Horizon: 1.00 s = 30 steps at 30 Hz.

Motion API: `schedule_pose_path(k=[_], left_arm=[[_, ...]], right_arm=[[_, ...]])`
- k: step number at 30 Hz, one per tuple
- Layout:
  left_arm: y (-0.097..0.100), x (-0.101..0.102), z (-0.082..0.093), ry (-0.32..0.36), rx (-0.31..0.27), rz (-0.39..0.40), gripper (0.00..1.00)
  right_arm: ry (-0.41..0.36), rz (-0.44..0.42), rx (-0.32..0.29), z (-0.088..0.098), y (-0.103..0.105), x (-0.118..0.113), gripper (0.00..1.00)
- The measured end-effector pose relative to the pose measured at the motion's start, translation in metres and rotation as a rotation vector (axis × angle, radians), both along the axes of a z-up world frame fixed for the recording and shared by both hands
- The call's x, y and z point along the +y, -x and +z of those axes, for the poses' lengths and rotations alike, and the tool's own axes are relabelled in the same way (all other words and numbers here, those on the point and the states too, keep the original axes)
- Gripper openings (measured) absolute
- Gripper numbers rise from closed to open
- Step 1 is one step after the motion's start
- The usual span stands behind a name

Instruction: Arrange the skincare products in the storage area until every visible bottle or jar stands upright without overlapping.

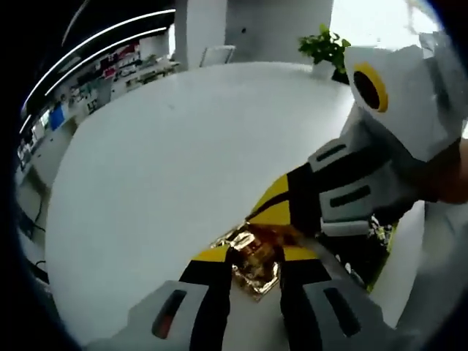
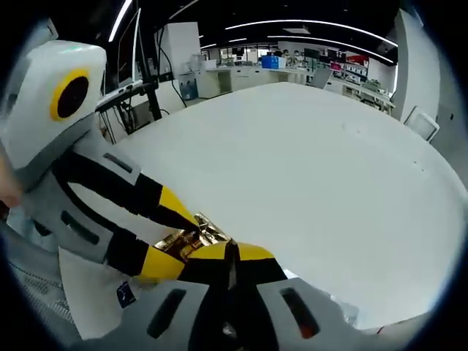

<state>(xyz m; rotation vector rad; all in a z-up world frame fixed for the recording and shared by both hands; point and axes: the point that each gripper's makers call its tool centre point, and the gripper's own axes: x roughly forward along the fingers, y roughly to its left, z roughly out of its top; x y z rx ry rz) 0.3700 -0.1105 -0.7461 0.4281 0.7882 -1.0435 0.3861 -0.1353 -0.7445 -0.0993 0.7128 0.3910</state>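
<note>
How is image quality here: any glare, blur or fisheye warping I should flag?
Left gripper view: strong fisheye bend on the white table, a blown-out bright patch at top right behind the potted plant, and glints on the crinkled gold foil item. Right gripper view: ceiling light strips curve with the lens; the foil item is small and soft.
</note>
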Motion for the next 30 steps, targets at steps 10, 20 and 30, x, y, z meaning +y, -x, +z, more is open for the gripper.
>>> schedule_pose_path(k=[10,20,30], left_arm=[[-0.002,0.0,0.003,0.001,-0.022,-0.007,0.22],[-0.001,0.0,0.006,-0.008,-0.022,0.011,0.24],[-0.005,0.006,0.025,-0.023,-0.063,0.033,0.37]], right_arm=[[0.07,0.002,-0.059,0.014,-0.004,-0.007,0.1],[0.088,0.072,-0.072,0.03,0.03,-0.002,0.2],[0.062,0.014,-0.061,0.043,0.068,-0.02,0.27]])
